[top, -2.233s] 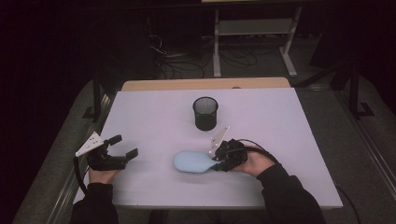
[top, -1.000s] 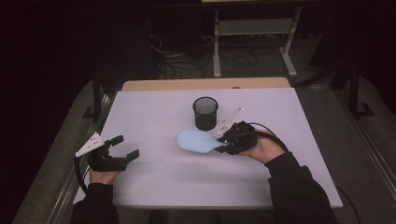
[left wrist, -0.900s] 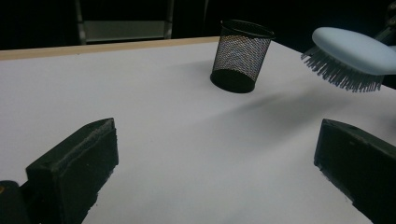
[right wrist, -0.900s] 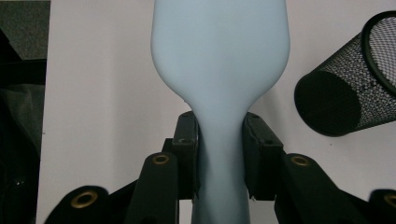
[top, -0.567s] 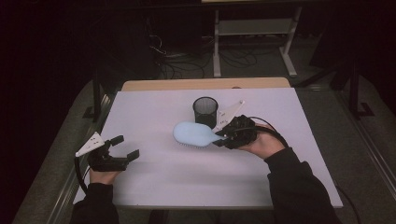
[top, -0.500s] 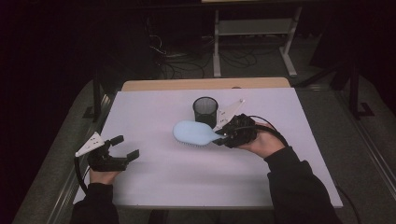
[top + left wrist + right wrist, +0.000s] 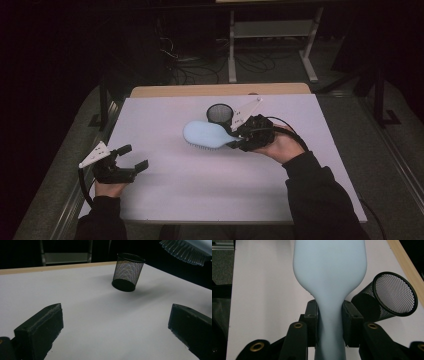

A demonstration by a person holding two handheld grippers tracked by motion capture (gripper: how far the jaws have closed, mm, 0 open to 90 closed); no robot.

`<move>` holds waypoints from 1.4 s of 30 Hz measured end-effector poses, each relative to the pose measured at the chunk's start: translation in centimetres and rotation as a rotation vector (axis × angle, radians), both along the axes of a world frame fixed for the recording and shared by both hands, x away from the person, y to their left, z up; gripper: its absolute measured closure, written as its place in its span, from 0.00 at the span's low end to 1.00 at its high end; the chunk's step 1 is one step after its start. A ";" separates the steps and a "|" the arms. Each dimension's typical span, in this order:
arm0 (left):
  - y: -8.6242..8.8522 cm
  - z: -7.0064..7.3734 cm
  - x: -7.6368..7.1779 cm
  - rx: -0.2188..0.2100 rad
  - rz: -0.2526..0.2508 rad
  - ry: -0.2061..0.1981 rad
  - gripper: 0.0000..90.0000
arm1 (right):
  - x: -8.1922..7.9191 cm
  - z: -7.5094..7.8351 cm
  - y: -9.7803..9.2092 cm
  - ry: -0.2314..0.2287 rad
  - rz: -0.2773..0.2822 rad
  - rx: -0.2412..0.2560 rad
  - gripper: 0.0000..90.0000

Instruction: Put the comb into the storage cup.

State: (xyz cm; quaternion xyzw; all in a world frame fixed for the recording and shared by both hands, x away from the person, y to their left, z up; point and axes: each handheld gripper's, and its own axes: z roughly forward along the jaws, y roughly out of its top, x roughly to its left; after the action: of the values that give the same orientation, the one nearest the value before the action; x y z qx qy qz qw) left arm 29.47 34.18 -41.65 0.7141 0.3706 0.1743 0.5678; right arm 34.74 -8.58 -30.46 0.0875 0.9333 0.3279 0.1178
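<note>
Hairbrush [image 7: 206, 135], pinched by the right tool [image 7: 239, 138], now hangs lifted beside the cup [image 7: 219, 113].

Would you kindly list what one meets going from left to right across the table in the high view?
Left gripper → light blue hairbrush → right gripper, shut on the brush's handle. The black mesh cup overlaps these, so it is left out.

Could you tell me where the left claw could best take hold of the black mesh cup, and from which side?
Grip the mesh cup by its rim, one jaw inside and one outside, coming from above: it stands upright with its mouth open. Its left side is freer, since the hairbrush hangs beside it.
</note>
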 end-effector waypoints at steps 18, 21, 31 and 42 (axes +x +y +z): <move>-0.4 1.3 0.4 0.002 -0.028 -0.011 0.00 | 0.8 2.8 -1.0 -0.023 -0.011 0.059 0.76; -0.6 1.9 0.4 -0.003 -0.039 -0.030 0.00 | 0.8 3.4 -1.0 -0.029 -0.017 0.063 0.76; -1.5 3.4 1.2 -0.009 -0.086 -0.027 0.00 | 1.0 4.4 -0.7 -0.054 -0.019 0.079 0.76; -3.8 5.7 2.5 -0.023 -0.155 -0.031 0.00 | 1.4 4.7 -0.8 -0.068 -0.034 0.107 0.76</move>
State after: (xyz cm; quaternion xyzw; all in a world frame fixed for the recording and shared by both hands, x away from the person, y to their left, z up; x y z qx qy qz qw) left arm 32.01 30.43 -35.96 0.7313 0.3075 0.1366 0.5933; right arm 36.18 -9.42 -25.75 0.0981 0.9083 0.3780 0.1501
